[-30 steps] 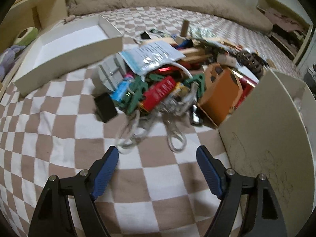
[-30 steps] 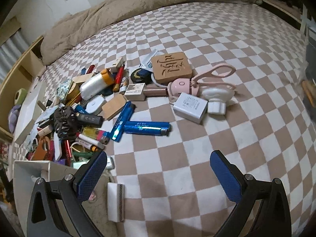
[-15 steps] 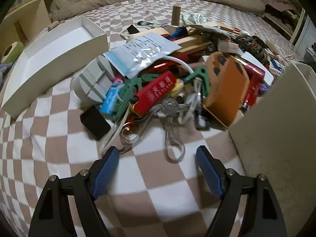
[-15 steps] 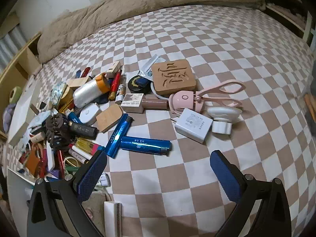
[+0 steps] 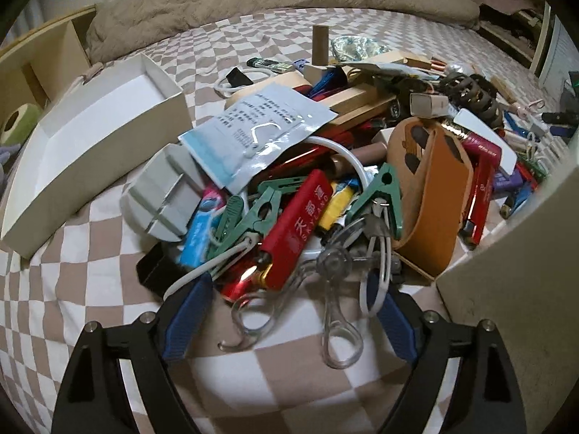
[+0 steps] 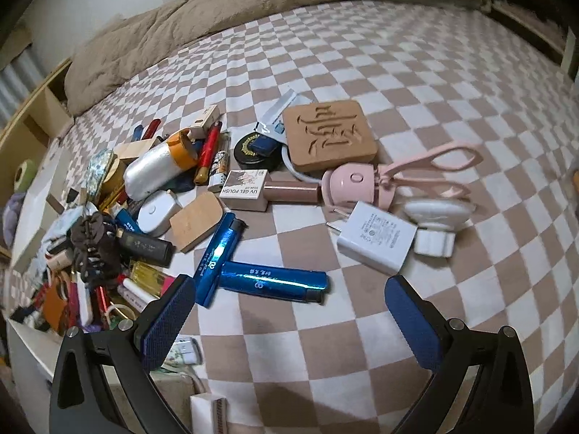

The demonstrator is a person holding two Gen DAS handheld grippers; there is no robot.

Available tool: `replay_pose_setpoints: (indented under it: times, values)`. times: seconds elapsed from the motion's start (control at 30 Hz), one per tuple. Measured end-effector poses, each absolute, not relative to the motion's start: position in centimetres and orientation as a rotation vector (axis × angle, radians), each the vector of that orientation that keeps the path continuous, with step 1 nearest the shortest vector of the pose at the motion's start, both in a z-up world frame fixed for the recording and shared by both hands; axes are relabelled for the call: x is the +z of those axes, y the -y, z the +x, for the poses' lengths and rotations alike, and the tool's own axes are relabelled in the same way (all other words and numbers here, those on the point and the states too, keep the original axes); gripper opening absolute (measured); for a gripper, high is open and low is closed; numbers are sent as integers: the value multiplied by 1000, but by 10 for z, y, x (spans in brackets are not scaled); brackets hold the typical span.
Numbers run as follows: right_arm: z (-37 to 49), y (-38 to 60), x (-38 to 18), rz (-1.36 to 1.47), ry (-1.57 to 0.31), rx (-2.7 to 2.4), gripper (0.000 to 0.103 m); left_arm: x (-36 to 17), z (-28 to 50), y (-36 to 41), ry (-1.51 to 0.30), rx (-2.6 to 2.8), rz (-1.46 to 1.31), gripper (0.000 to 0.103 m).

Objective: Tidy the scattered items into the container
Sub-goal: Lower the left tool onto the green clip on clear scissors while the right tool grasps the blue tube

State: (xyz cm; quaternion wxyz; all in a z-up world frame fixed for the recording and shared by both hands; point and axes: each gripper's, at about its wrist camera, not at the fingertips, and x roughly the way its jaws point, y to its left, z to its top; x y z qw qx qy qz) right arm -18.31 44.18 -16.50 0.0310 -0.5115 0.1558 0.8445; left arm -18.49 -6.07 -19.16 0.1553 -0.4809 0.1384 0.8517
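- Left tongs (image 5: 289,322) were spread wide, nothing gripped; their tips straddled the near edge of the pile, right over the clear-handled scissors (image 5: 325,289) and a white cord loop.
- Right tongs (image 6: 289,311) were also released and empty, poised just short of the two blue lighters (image 6: 253,264) lying crossed on the checkered bed cover (image 6: 362,361).
- Step in hand, as I read it: approach and pick. Neither side had a grasp yet.
- Scattered items sat in one heap on the bed: red tag (image 5: 296,231), green clothes pegs (image 5: 253,209), orange leather case (image 5: 430,195), mask packet (image 5: 260,133); further along, white charger (image 6: 376,238) and wooden coaster (image 6: 327,135).
- Container: white open box (image 5: 108,115) lay beyond the heap on the left, looked empty. A second beige box wall (image 5: 514,282) stood just right of the left tongs.
- Next move for the left needed a drop onto a single item; the scissors were tangled with cord and pegs, so I judged a risk of dragging neighbours.
- Right needed to centre on one lighter, across its narrow side, then close.
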Motion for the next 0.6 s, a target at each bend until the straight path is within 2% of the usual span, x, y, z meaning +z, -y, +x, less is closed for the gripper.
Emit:
replay_pose_setpoints:
  times: [0.03,0.1,0.13,0.3,0.6]
  values:
    - [-184,-442,-167,-1602,-511,2593,103,-193,-183,60,-415,2453,-1375,76]
    - [-185,-442,-171,-1652,-558,2567,103,-191,-180,62,-403,2472,-1366,60]
    - [-186,-443,-173,-1670,-578,2546,103,-189,-179,65,-378,2476,-1363,59]
    - [-193,-443,-180,-1682,-640,2487,103,-184,-169,79,-277,2496,-1391,58]
    - [-219,-425,-195,-1712,-442,2408,103,-180,-135,111,-178,2533,-1427,58]
